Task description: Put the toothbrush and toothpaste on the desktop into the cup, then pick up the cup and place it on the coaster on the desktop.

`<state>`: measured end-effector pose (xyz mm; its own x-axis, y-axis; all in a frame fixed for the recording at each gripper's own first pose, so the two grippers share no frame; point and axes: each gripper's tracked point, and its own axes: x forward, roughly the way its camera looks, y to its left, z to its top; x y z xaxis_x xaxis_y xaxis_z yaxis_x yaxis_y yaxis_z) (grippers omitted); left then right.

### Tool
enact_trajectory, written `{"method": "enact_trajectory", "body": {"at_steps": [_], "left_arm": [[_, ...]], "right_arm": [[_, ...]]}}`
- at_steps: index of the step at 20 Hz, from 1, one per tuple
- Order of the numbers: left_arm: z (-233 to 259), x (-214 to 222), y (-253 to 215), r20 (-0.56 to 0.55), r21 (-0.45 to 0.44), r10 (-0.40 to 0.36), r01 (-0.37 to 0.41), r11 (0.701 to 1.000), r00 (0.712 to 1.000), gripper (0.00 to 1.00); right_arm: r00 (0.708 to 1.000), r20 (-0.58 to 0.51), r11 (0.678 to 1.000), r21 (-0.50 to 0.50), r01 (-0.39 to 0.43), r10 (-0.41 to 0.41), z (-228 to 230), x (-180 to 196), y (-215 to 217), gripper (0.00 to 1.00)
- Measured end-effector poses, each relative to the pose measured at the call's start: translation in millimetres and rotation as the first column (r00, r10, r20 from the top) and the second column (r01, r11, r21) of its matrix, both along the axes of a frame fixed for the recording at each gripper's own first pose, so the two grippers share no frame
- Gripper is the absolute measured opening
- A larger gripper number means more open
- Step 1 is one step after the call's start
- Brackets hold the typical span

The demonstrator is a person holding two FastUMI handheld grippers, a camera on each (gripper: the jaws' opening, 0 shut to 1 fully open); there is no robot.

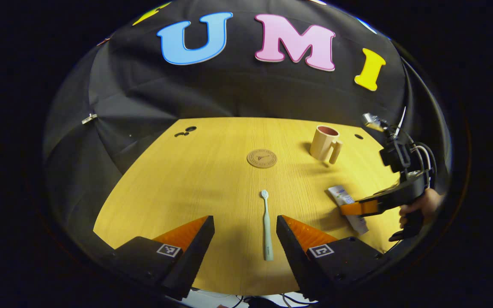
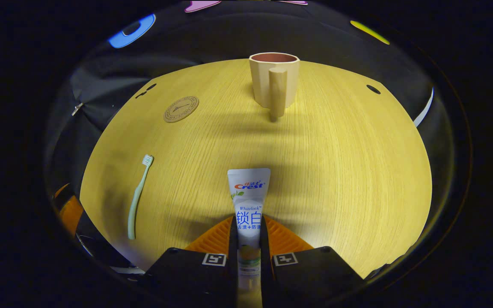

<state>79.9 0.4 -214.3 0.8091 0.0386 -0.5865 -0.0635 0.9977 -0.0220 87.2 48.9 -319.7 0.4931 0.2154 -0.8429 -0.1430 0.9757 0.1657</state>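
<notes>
A pale green toothbrush [image 1: 266,226] lies on the yellow wooden desktop [image 1: 212,171], bristles away from me, between the fingers of my left gripper [image 1: 245,224], which stands open around its handle end. My right gripper [image 2: 248,233] is shut on a white toothpaste tube [image 2: 248,196], both fingers pressing its sides low over the desktop; the left gripper view shows that gripper [image 1: 360,208] with the toothpaste tube [image 1: 344,197] at the right, held by a hand [image 1: 422,205]. A tan cup [image 2: 274,81] with a handle stands upright farther back. The round coaster [image 1: 262,158] lies mid-table.
The toothbrush [image 2: 138,194] shows at the left in the right gripper view, with the coaster [image 2: 181,109] beyond it. Small dark holes [image 1: 185,131] mark the desktop's far corners. The black cloth wall rises behind the table.
</notes>
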Motion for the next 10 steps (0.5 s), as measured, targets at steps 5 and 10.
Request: {"method": "enact_trajectory", "body": {"at_steps": [5,10], "left_arm": [[-49,21,-19,-0.151,-0.064,-0.028,0.018,0.998,0.988,0.93],[-84,28,-30,-0.288,-0.062,-0.030,0.012,0.998,0.957,0.93]], "right_arm": [[0.998,0.058,1.000,0.010,0.014,-0.015,21,-5,-26,0.25],[0.993,0.097,0.997,0.052,0.059,-0.063,43,-2,-49,0.25]]}}
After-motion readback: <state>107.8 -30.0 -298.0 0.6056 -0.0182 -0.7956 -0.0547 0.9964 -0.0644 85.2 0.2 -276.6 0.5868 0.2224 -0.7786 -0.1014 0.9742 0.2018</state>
